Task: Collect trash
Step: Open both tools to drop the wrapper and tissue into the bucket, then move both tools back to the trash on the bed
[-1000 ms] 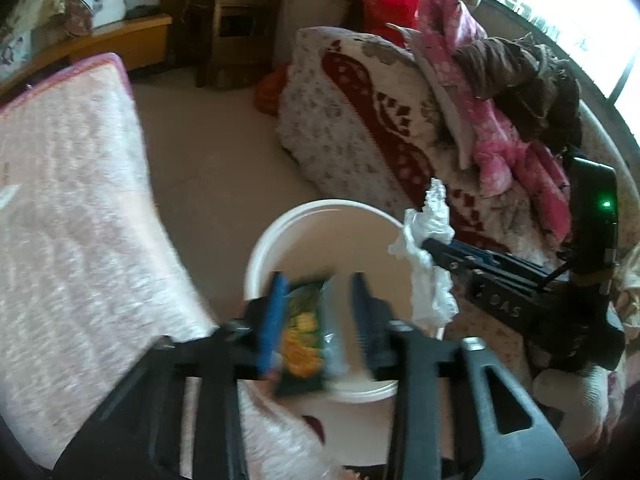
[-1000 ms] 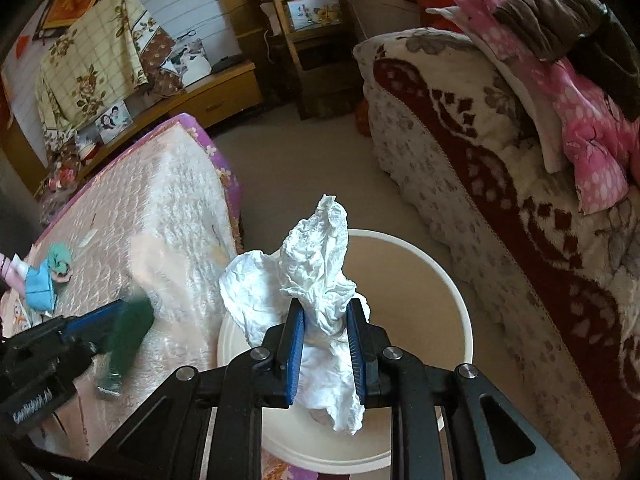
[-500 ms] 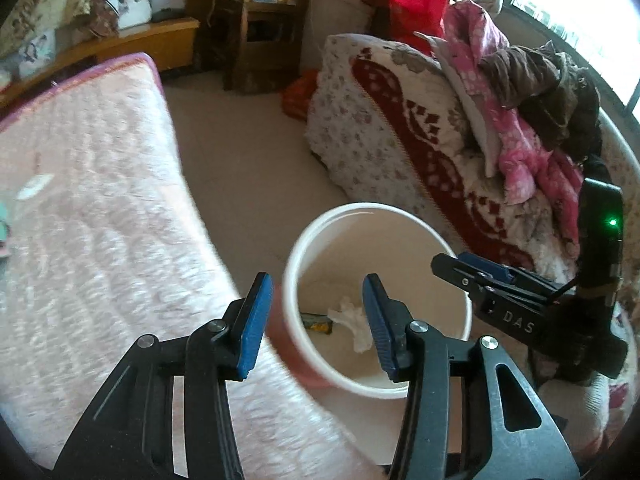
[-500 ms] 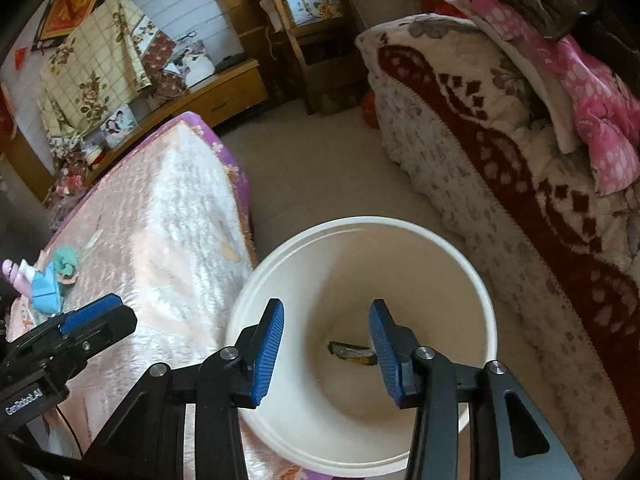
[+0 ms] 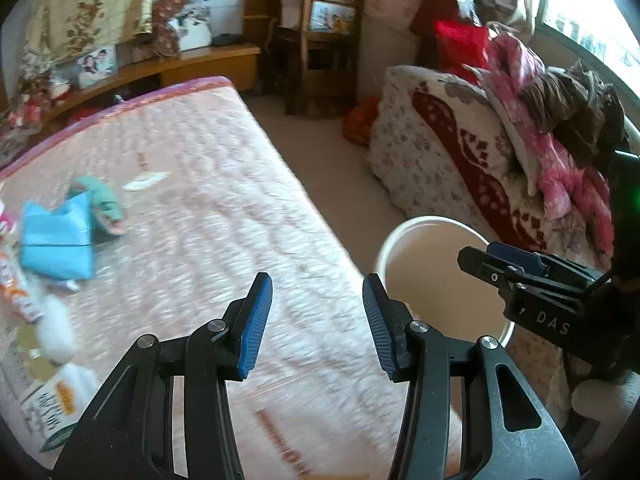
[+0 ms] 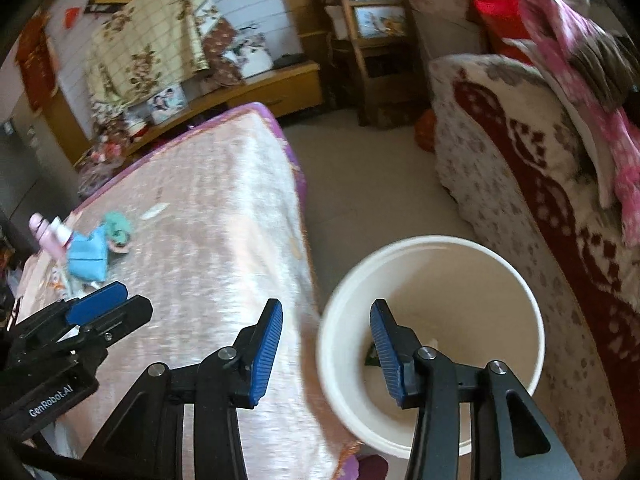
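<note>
A white bucket (image 6: 516,280) stands on the floor between the bed and the sofa; it also shows in the left wrist view (image 5: 400,236). A green wrapper (image 6: 370,356) lies at its bottom. My left gripper (image 5: 318,320) is open and empty above the pink mattress (image 5: 208,184) edge. My right gripper (image 6: 326,346) is open and empty over the bucket's left rim. On the bed's far left lie a blue packet (image 5: 56,236), a teal scrap (image 5: 102,200), a white wad (image 5: 56,328) and a printed carton (image 5: 44,404).
A flowered sofa (image 6: 532,184) piled with pink clothes (image 5: 560,168) stands right of the bucket. A wooden shelf (image 5: 320,40) and low cabinet (image 5: 192,64) line the far wall. Beige floor (image 6: 360,184) runs between bed and sofa.
Both grippers opened and dropped their loads, the green wrapper and the white tissue, into the bucket. Both then swung left toward the bed.
</note>
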Demonstrator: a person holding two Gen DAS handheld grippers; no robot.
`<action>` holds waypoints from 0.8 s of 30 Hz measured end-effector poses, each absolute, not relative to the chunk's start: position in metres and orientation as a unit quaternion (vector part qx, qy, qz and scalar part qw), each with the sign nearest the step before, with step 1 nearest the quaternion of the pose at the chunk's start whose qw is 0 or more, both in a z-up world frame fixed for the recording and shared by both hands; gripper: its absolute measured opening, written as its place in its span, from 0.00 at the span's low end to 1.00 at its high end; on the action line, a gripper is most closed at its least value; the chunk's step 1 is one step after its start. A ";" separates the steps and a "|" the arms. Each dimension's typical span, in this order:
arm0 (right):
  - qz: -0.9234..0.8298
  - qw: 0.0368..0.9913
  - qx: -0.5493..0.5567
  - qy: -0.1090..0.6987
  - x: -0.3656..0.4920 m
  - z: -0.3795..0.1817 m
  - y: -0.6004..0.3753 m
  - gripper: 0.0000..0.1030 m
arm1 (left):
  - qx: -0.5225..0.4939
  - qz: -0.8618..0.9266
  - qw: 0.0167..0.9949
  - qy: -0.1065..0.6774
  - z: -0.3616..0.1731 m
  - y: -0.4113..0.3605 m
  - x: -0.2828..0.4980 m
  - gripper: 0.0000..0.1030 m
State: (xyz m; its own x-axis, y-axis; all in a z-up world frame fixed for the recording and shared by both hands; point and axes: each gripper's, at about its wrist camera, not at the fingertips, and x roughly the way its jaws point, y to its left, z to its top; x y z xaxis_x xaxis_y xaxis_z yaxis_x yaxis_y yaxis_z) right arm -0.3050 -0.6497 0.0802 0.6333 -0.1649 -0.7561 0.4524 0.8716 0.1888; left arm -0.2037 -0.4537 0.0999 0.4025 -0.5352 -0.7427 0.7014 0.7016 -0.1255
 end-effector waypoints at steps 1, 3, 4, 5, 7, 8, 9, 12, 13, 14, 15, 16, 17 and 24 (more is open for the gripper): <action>-0.172 0.887 0.178 0.391 -0.301 0.084 -0.642 0.43 | 0.102 -0.366 0.835 0.397 0.102 -0.444 -0.203 0.44; -0.166 0.888 0.173 0.392 -0.295 0.087 -0.631 0.43 | 0.099 -0.359 0.841 0.393 0.106 -0.429 -0.201 0.44; -0.162 0.889 0.171 0.392 -0.292 0.089 -0.625 0.43 | 0.098 -0.355 0.843 0.392 0.109 -0.419 -0.199 0.44; -0.158 0.890 0.169 0.393 -0.289 0.091 -0.617 0.43 | 0.096 -0.350 0.846 0.392 0.110 -0.410 -0.198 0.44; -0.150 0.892 0.166 0.394 -0.284 0.092 -0.605 0.43 | 0.090 -0.343 0.848 0.393 0.113 -0.393 -0.194 0.44; -0.143 0.892 0.164 0.396 -0.280 0.093 -0.596 0.43 | 0.086 -0.338 0.851 0.393 0.115 -0.381 -0.192 0.44; -0.139 0.892 0.162 0.398 -0.277 0.093 -0.591 0.43 | 0.084 -0.334 0.853 0.393 0.116 -0.372 -0.190 0.44; -0.114 0.893 0.161 0.404 -0.267 0.092 -0.567 0.43 | 0.080 -0.317 0.860 0.391 0.122 -0.339 -0.181 0.44; -0.104 0.893 0.161 0.407 -0.262 0.091 -0.558 0.43 | 0.080 -0.311 0.863 0.390 0.123 -0.328 -0.177 0.44; -0.095 0.893 0.159 0.410 -0.257 0.090 -0.548 0.43 | 0.080 -0.304 0.865 0.390 0.123 -0.319 -0.173 0.44; -0.089 0.893 0.156 0.413 -0.253 0.089 -0.541 0.44 | 0.079 -0.292 0.869 0.390 0.124 -0.305 -0.166 0.44; -0.082 0.893 0.153 0.416 -0.249 0.088 -0.533 0.44 | 0.078 -0.285 0.872 0.390 0.124 -0.296 -0.162 0.44; -0.075 0.893 0.150 0.418 -0.244 0.087 -0.524 0.44 | 0.074 -0.273 0.876 0.392 0.124 -0.281 -0.153 0.44; -0.034 0.890 0.135 0.434 -0.217 0.077 -0.476 0.44 | 0.023 -0.236 0.876 0.419 0.110 -0.203 -0.102 0.44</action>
